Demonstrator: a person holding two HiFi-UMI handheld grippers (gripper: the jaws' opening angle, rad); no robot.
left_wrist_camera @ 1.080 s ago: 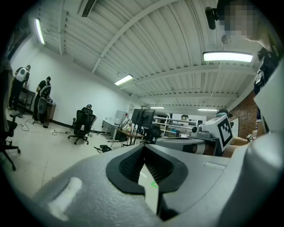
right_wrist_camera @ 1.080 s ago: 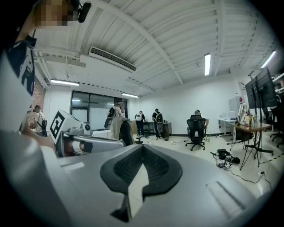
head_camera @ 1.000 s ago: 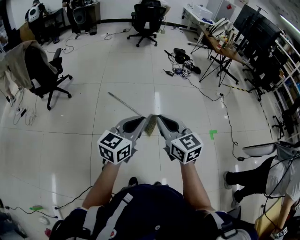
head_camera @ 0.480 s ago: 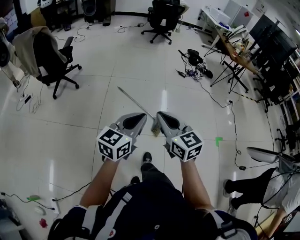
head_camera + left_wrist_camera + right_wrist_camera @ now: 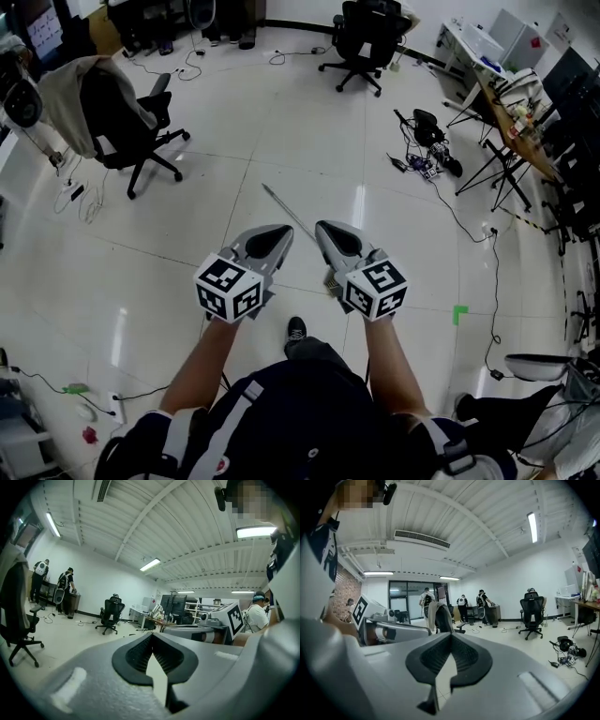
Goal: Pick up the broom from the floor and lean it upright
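Head view: broom (image 5: 292,216) lies flat on the white tile floor (image 5: 216,178), just beyond the two claws. Its thin pale metal handle runs up-left toward the far side. The head is mostly hidden behind the right claw (image 5: 328,234), w/ only a bit of yellowish bristle peeking out, near the person's shoe (image 5: 295,330). Left claw (image 5: 277,234) hangs beside the right one; both are above the broom, not touching it. Left gripper view: left claw (image 5: 152,641) is closed tip to tip, only floor showing thru the gap, broom not in shot. Right gripper view: right claw (image 5: 451,641) likewise closed & empty, no broom visible. Risks, as I judge: both claws must open before going down, else the tips just knock the handle. The handle is slim, smooth & round on glossy tile, so it'd prob. roll or skid from a glancing touch. Gripped at one end, the long stick could pivot & swing. No wall close by either; the chair w/ jacket (image 5: 117,117) at far left would be a wobbly prop, so the broom may slide down again.
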